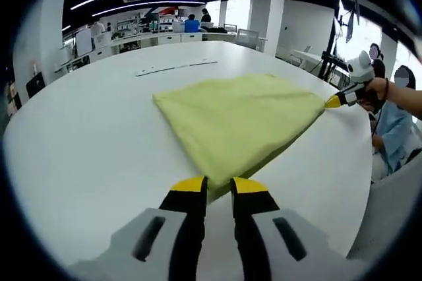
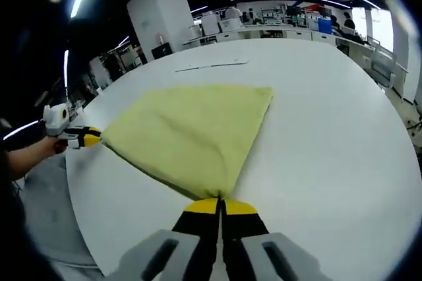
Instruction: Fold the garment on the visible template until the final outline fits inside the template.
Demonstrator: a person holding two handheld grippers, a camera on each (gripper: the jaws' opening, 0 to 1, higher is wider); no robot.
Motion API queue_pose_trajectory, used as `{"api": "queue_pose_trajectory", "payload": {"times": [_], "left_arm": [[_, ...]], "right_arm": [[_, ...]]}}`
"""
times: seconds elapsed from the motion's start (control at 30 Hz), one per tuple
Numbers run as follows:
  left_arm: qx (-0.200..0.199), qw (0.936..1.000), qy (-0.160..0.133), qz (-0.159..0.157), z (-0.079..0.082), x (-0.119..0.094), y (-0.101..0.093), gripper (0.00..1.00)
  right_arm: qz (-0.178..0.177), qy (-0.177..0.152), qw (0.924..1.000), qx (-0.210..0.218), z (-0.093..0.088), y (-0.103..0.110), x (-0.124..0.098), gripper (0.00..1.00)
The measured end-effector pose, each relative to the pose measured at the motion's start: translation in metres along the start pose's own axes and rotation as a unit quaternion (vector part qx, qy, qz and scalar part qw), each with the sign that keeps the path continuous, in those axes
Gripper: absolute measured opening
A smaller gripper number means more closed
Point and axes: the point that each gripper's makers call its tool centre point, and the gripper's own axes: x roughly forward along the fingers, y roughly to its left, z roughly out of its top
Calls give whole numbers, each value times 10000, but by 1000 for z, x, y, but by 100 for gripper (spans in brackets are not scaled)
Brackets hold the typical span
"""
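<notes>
A yellow-green garment [image 1: 241, 123] [image 2: 191, 132] lies folded into a rough triangle on the round white table [image 1: 86, 136] [image 2: 330, 149]. It is pulled taut between two corners. In the left gripper view my left gripper [image 1: 218, 185] is shut on the near corner, the cloth running in between its yellow-tipped jaws. My right gripper [image 2: 220, 205] pinches the opposite corner, jaws pressed together. The right gripper [image 1: 333, 101] also appears at the far right of the cloth, and the left gripper [image 2: 95, 137] at the cloth's left tip.
A thin pale strip [image 1: 175, 68] [image 2: 211, 65] lies on the table beyond the garment. A person in light blue [image 1: 395, 129] stands at the table's right edge; a forearm [image 2: 26, 152] reaches in from the left. Benches, pillars and people fill the far room.
</notes>
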Motion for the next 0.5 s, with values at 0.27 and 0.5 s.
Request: {"api": "queue_pose_trajectory", "payload": {"times": [0.27,0.5], "left_arm": [[44,9999,95,39,-5,-1,3,8],[156,9997,194,73,-10,0,6,2]], "right_arm": [[-100,53,9964,-835,11,-1,-15,0],[-149,219,9934,-1115,7,0,-14,0]]}}
